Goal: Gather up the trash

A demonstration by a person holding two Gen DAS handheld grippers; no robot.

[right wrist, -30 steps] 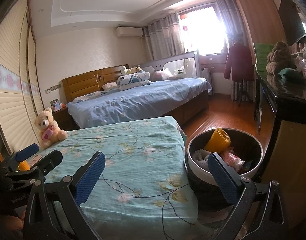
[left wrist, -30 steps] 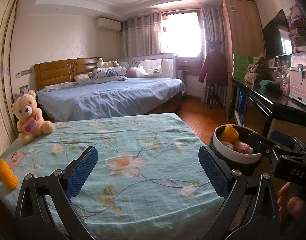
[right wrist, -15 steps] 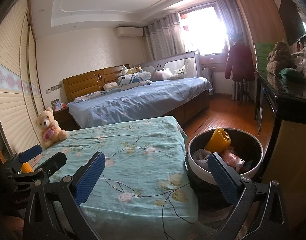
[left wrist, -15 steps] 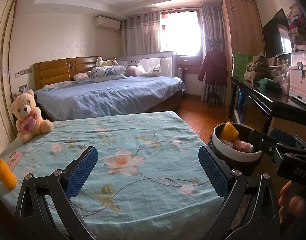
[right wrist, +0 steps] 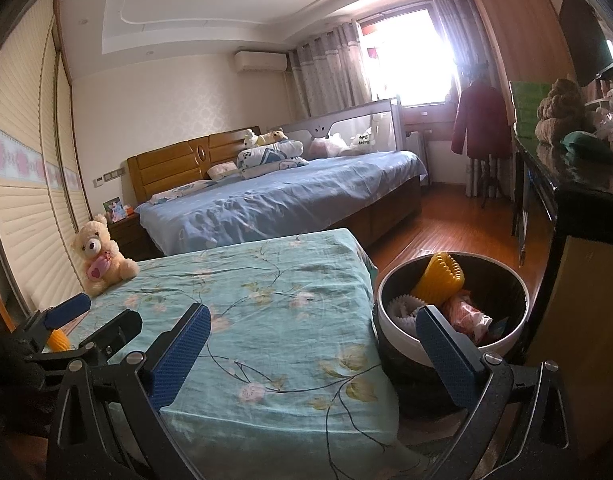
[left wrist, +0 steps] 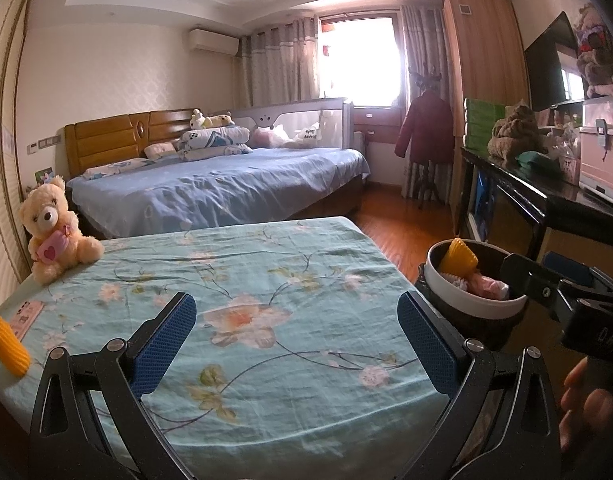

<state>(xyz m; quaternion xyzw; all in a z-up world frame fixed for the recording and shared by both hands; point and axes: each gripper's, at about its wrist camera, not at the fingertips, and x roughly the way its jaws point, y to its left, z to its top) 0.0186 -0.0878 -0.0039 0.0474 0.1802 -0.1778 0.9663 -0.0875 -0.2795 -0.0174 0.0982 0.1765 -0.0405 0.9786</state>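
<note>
A round bin with a white rim point(left wrist: 478, 306) point(right wrist: 390, 320) stands on the floor right of the floral-sheeted table point(left wrist: 266, 280) point(right wrist: 266, 300). Inside it lie a yellow ribbed piece point(right wrist: 440, 280) point(left wrist: 458, 258), white pleated paper point(right wrist: 402, 308) and a pink wrapper point(right wrist: 466, 316). A yellow corn cob point(left wrist: 6, 344) point(right wrist: 57, 339) rests on the table's near left corner beside a pink card point(left wrist: 24, 314). My left gripper point(left wrist: 296, 342) hangs open and empty over the table's front. My right gripper point(right wrist: 312, 354) is open and empty, its right finger in front of the bin.
A teddy bear point(left wrist: 52, 226) point(right wrist: 100, 254) sits at the table's far left. Behind it is a blue-sheeted bed point(left wrist: 218, 188). A dark cabinet point(left wrist: 546, 208) with clutter runs along the right wall. Wooden floor point(right wrist: 446, 236) lies between. A hand point(left wrist: 582, 396) holds the right gripper.
The left gripper has tilted slightly, so the scene sits a little higher in its view. The right gripper is nearly still. Nothing was taken or released.
</note>
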